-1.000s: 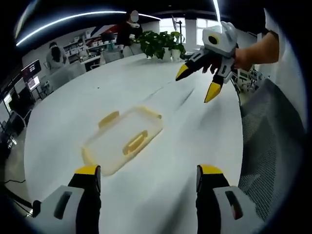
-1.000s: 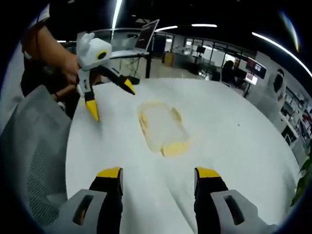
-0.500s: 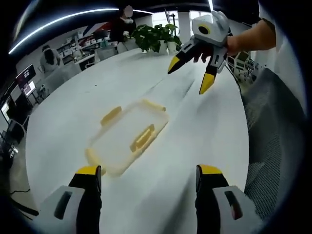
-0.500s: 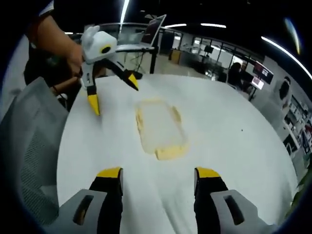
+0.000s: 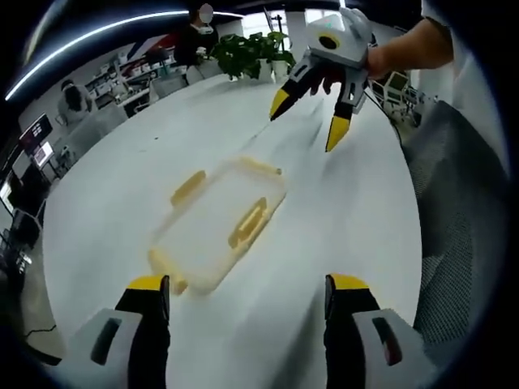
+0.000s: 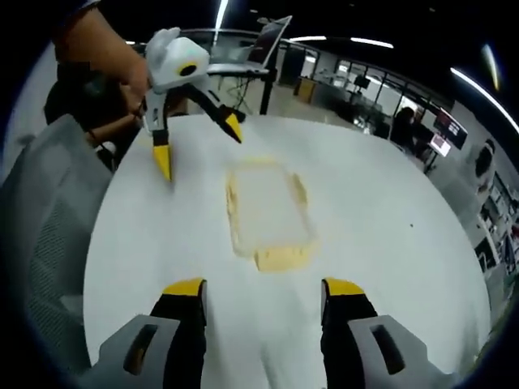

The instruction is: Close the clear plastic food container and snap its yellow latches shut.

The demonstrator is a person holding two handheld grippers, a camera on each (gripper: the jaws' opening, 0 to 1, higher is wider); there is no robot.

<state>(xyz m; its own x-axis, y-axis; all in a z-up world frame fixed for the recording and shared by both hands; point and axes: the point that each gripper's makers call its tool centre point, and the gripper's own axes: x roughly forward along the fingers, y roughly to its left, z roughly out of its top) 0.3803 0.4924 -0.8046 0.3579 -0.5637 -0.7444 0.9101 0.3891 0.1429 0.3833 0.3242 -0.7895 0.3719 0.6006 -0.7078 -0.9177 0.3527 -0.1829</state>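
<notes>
The clear plastic food container (image 5: pixel 215 223) lies flat on the white table (image 5: pixel 349 211), with yellow latches (image 5: pixel 247 224) along its sides and ends. In the right gripper view the container (image 6: pixel 268 207) runs lengthwise away from me, a yellow latch (image 6: pixel 281 258) at its near end. My left gripper (image 5: pixel 247 285) is open and hangs short of the container, nothing between its jaws. My right gripper (image 6: pixel 263 288) is open as well, above the table on the near side of the box. Each gripper shows open in the other's view: the right gripper (image 5: pixel 308 119), the left gripper (image 6: pixel 199 146).
A grey mesh chair (image 5: pixel 458 203) stands against the table edge, seen too as the chair (image 6: pixel 40 235). Potted plants (image 5: pixel 251 53) sit at the table's far side. A person's hand (image 5: pixel 401 53) holds the right gripper. Desks, screens and people fill the office behind.
Both cameras have drifted, so the container sits slightly nearer and more centred in each view. Both grippers stay open, and the container has not moved on the table.
</notes>
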